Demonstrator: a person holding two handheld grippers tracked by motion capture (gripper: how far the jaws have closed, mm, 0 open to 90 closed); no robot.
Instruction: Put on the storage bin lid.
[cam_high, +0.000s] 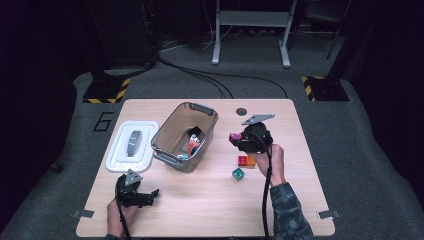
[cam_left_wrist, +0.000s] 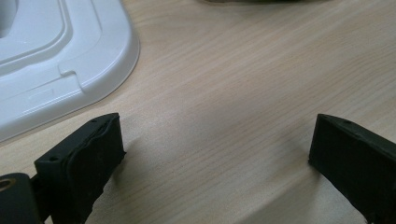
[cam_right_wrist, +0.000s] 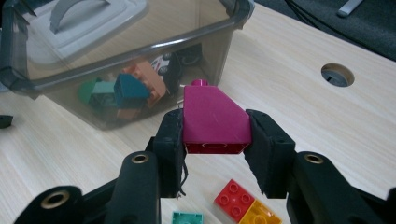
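My right gripper (cam_high: 235, 138) (cam_right_wrist: 215, 135) is shut on a magenta sloped brick (cam_right_wrist: 214, 119) (cam_high: 233, 136), held above the table just right of the clear grey bin (cam_high: 184, 136) (cam_right_wrist: 93, 70). Several bricks and a toy car (cam_right_wrist: 135, 86) lie inside the bin. A red brick (cam_high: 243, 160) (cam_right_wrist: 234, 199) joined to an orange brick (cam_high: 251, 162) (cam_right_wrist: 260, 215), and a teal brick (cam_high: 238, 173) (cam_right_wrist: 187, 218), lie on the table below the held brick. My left gripper (cam_high: 150, 195) (cam_left_wrist: 215, 158) rests open near the table's front left, with bare wood between its jaws.
The bin's white lid (cam_high: 131, 145) (cam_left_wrist: 56, 60) lies flat left of the bin, just ahead of the left gripper. A round cable hole (cam_high: 242, 111) (cam_right_wrist: 337, 74) sits in the tabletop behind the right gripper. Cables and stand feet lie on the floor beyond the table.
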